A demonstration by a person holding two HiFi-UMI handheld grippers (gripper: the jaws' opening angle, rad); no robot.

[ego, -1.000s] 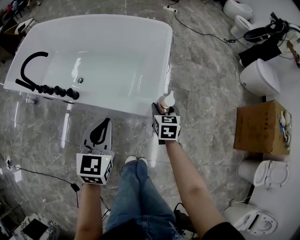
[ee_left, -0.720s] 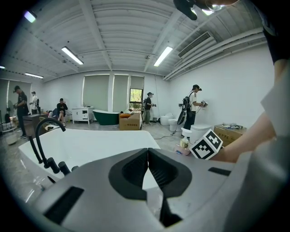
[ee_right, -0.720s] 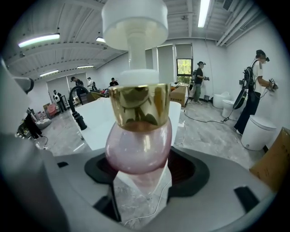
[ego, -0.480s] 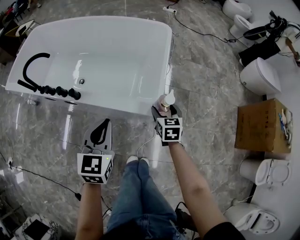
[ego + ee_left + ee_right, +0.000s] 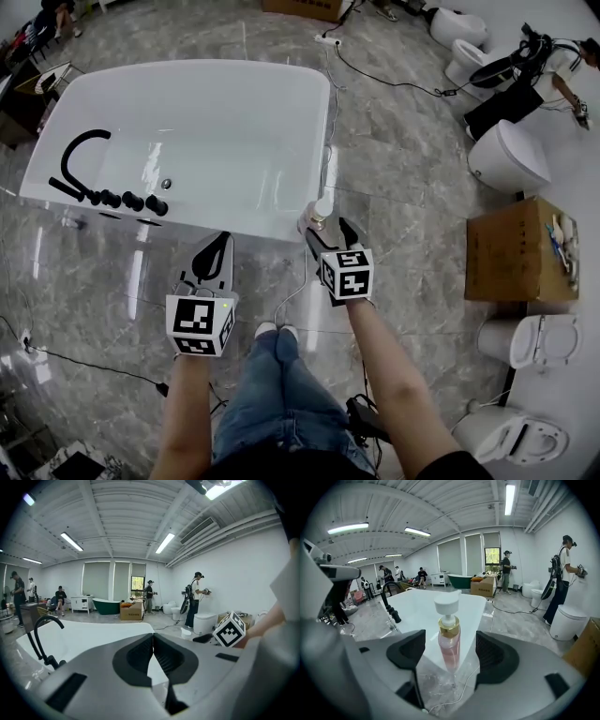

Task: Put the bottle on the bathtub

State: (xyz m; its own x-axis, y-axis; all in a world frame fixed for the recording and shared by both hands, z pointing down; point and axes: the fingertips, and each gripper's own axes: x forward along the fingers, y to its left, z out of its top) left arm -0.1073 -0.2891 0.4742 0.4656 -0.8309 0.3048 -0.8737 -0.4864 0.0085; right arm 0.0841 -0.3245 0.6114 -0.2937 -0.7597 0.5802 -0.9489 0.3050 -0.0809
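On the bathtub rim, the bottle, base indistinct, sits between just-opened right gripper fingers; left gripper clenched.

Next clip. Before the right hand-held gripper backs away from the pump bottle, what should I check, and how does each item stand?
1. Pump bottle upright: ok.
2. Bottle on the bathtub rim: ok, at its near corner.
3. Right hand-held gripper clear of the bottle: ok; its jaws have just opened and the bottle stands between them untouched.
4. Left hand-held gripper empty: ok, jaws together.
5. Bottle base fully supported on the corner: cannot tell.
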